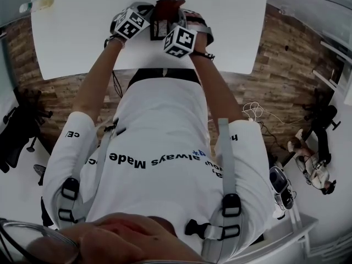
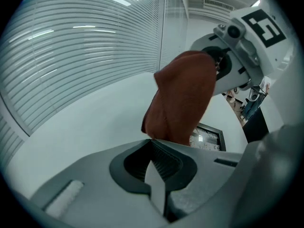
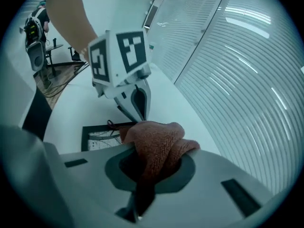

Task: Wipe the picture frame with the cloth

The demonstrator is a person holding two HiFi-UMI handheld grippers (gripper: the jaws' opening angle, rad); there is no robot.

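A rust-brown cloth (image 3: pixel 159 144) is bunched between the jaws of my right gripper (image 3: pixel 137 198), which is shut on it. In the left gripper view the cloth (image 2: pixel 183 99) hangs from that right gripper over the black picture frame (image 2: pixel 209 137). The frame (image 3: pixel 97 137) lies flat on the white table (image 1: pixel 231 26). My left gripper (image 2: pixel 159 184) has its jaws together, with only a thin pale sliver between them. In the right gripper view it points down at the frame's far edge, its tips hidden behind the cloth. In the head view both grippers meet over the cloth (image 1: pixel 168 7).
A bottle (image 1: pixel 38 3) stands at the table's far left corner. Window blinds (image 3: pixel 247 70) run along the table's far side. Around the table is wooden floor (image 1: pixel 286 76) with a cable (image 1: pixel 256 111) and office chairs (image 1: pixel 22 125).
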